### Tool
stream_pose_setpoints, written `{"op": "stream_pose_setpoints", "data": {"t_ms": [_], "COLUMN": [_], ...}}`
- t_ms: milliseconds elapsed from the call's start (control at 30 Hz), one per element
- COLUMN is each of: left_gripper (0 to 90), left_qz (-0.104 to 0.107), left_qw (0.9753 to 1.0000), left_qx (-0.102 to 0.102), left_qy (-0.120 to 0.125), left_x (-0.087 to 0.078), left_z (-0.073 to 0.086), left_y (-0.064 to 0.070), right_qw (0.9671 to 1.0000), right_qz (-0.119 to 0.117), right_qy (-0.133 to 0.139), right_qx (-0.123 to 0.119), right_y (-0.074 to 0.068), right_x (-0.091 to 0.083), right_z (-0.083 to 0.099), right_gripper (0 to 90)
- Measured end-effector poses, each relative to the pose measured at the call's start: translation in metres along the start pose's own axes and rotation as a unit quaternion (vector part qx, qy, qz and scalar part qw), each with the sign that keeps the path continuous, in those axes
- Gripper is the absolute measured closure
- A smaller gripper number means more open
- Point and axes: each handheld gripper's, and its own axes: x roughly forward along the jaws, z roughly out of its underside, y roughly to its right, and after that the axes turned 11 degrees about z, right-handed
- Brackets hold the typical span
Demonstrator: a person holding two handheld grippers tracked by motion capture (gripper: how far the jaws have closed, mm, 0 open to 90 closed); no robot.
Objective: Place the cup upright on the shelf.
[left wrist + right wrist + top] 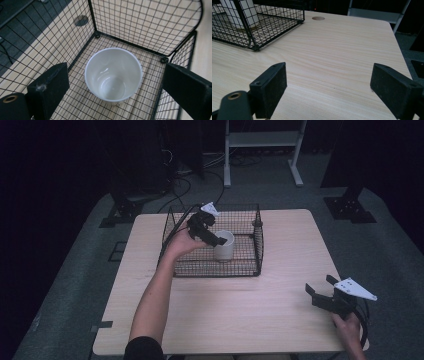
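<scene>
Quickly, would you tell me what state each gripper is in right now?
Left gripper: open, jaws spread above the white cup in the wire basket, holding nothing.
Right gripper: open, holding nothing, over the table.

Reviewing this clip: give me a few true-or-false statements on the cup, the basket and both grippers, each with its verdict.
1. The white cup stands upright inside the wire basket. True.
2. The cup holds liquid. False: in the left gripper view its inside looks empty.
3. The left gripper is open, with its fingers on either side of the cup and above it. True.
4. The right gripper is shut on a second cup. False: it is open and holds nothing, over the bare table near the right edge.
5. The basket lies tipped on its side. False: it sits flat on the table, open at the top.
</scene>
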Motion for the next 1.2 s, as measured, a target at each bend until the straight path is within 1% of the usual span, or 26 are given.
{"op": "stream_pose_setpoints", "data": {"t_ms": [33,67,100,167,267,333,400,500,567,667,700,767,900,1033,1200], "left_gripper": [6.6,6.6,6.6,6.7,6.7,6.6,6.6,6.6,6.7,6.6,6.7,6.7,6.7,6.7,6.7], "left_qz": [-0.003,-0.002,-0.002,-0.007,-0.009,-0.001,-0.008,-0.005,-0.012,-0.012,-0.014,-0.013,-0.017,-0.019,-0.02], "left_qw": [1.0,1.0,1.0,0.9999,0.9999,0.9998,0.9997,0.9996,0.9993,0.9992,0.9989,0.9988,0.9983,0.9977,0.9971], "left_qx": [0.001,0.001,0.002,0.007,0.002,-0.001,0.003,-0.004,-0.001,-0.003,-0.001,-0.001,0.009,0.013,0.012], "left_qy": [0.004,0.007,0.008,0.007,0.014,0.017,0.022,0.028,0.035,0.038,0.045,0.048,0.056,0.064,0.073], "left_x": [-0.002,-0.004,-0.006,-0.008,-0.012,-0.015,-0.019,-0.024,-0.028,-0.031,-0.035,-0.036,-0.042,-0.045,-0.05], "left_z": [0.0,0.0,0.0,0.001,0.004,0.007,0.011,0.016,0.021,0.022,0.023,0.023,0.025,0.028,0.034], "left_y": [0.002,0.004,0.006,0.01,0.015,0.018,0.021,0.026,0.032,0.036,0.04,0.042,0.053,0.062,0.071], "right_qw": [1.0,1.0,1.0,1.0,1.0,1.0,1.0,1.0,1.0,1.0,1.0,1.0,1.0,1.0,1.0], "right_qz": [0.0,0.0,0.0,0.0,0.001,0.0,0.0,0.0,0.0,-0.001,0.0,0.0,0.0,0.001,0.001], "right_qy": [0.0,0.0,0.0,0.0,0.0,0.0,0.0,0.0,0.0,0.0,0.0,0.0,0.0,0.001,0.001], "right_qx": [0.0,0.0,0.0,0.0,0.0,0.0,0.0,0.0,0.0,0.0,0.0,0.0,0.0,0.0,0.0], "right_y": [0.0,0.0,0.0,0.0,0.0,0.0,0.0,0.0,0.0,0.0,0.0,0.0,0.0,0.0,0.0], "right_x": [0.0,0.0,0.0,0.0,0.0,0.0,0.0,0.0,0.0,0.0,0.0,0.0,0.0,0.0,0.0], "right_z": [0.0,0.0,0.0,0.0,0.0,0.0,0.0,0.0,0.0,0.0,0.0,0.0,0.0,0.0,0.0], "right_gripper": [13.0,13.0,13.0,13.0,13.0,13.0,13.0,13.0,13.0,13.0,13.0,13.0,13.0,13.0,13.0]}}
